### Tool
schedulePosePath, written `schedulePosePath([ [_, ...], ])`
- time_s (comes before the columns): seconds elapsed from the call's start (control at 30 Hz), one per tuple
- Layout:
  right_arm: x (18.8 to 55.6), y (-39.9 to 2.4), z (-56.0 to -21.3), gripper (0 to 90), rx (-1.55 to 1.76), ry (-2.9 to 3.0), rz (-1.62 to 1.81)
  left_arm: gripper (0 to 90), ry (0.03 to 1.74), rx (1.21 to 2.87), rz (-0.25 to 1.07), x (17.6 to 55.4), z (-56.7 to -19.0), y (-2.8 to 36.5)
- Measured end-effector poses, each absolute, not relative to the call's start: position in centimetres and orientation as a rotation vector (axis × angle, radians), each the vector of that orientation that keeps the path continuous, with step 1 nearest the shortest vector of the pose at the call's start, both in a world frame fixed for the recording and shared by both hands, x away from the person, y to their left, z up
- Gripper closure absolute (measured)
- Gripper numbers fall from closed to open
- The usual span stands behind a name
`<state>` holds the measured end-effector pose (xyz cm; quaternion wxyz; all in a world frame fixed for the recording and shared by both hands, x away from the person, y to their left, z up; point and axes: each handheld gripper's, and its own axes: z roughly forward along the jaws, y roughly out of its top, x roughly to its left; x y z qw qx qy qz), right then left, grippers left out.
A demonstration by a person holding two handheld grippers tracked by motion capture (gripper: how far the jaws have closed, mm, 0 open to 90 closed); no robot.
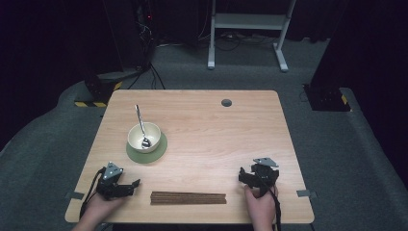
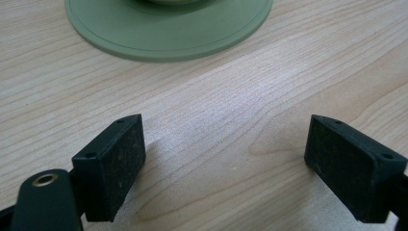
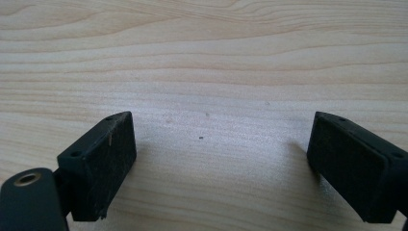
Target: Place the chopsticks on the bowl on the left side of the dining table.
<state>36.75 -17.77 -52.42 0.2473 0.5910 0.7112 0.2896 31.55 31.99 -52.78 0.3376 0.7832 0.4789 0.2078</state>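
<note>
A cream bowl (image 1: 144, 137) with a metal spoon (image 1: 141, 126) leaning in it stands on a round green coaster (image 1: 159, 151) on the left half of the wooden table (image 1: 216, 130). A row of dark wooden sticks (image 1: 188, 198) lies along the near edge. My left gripper (image 1: 131, 186) rests low at the near left, open, its jaws wide apart over bare wood (image 2: 226, 163); the green coaster (image 2: 168, 29) lies just beyond them. My right gripper (image 1: 246, 176) sits at the near right, open, with nothing between its jaws (image 3: 221, 163).
A grey cable grommet (image 1: 226, 102) is set into the table's far side. Beyond the table stand a white desk frame (image 1: 248, 29) and black stands on grey carpet. Tape tabs mark the table's near corners.
</note>
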Motion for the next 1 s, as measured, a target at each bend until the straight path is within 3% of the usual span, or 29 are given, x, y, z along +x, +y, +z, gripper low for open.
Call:
schedulePosePath([
  [0.6,36.7,-18.0,-52.4,10.1,1.587,1.967,0.800,11.1,1.241,2.077,0.510,31.9,-52.6,31.9],
  [1.0,35.2,-16.5,-52.2,9.9,1.497,2.041,0.825,15.3,1.266,2.019,0.462,32.0,-51.5,32.3],
])
